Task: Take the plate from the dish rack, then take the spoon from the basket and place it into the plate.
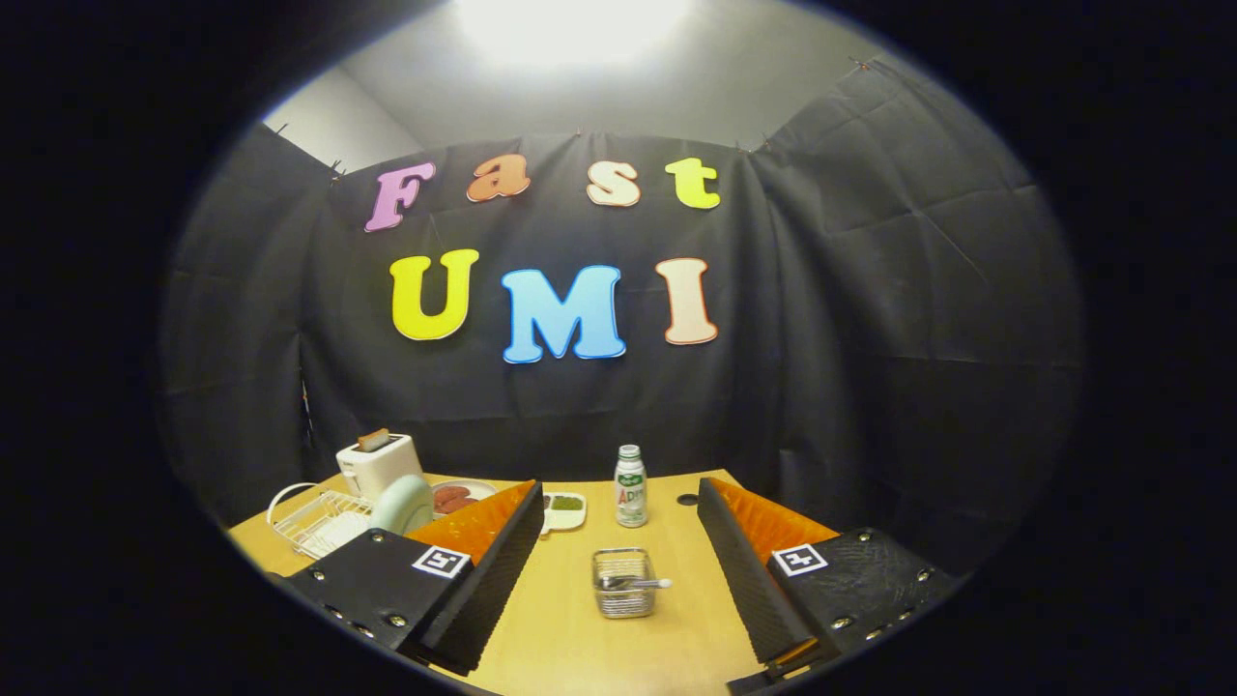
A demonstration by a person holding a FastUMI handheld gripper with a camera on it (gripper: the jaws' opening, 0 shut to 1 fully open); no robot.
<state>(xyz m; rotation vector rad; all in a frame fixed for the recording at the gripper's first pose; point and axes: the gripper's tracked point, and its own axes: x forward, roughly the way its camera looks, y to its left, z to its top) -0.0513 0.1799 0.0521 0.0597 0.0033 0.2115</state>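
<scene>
A pale green plate stands on edge in a white wire dish rack at the table's left, beyond my left finger. A small wire mesh basket sits on the wooden table between and just ahead of my fingers, with a spoon lying in it, its handle poking out to the right. My gripper is open wide and held above the table, nothing between its fingers.
A white toaster with a slice in it stands behind the rack. Next to it lie a plate with reddish food and a small white dish with something green. A bottle stands beyond the basket. The table ends at the black cloth wall.
</scene>
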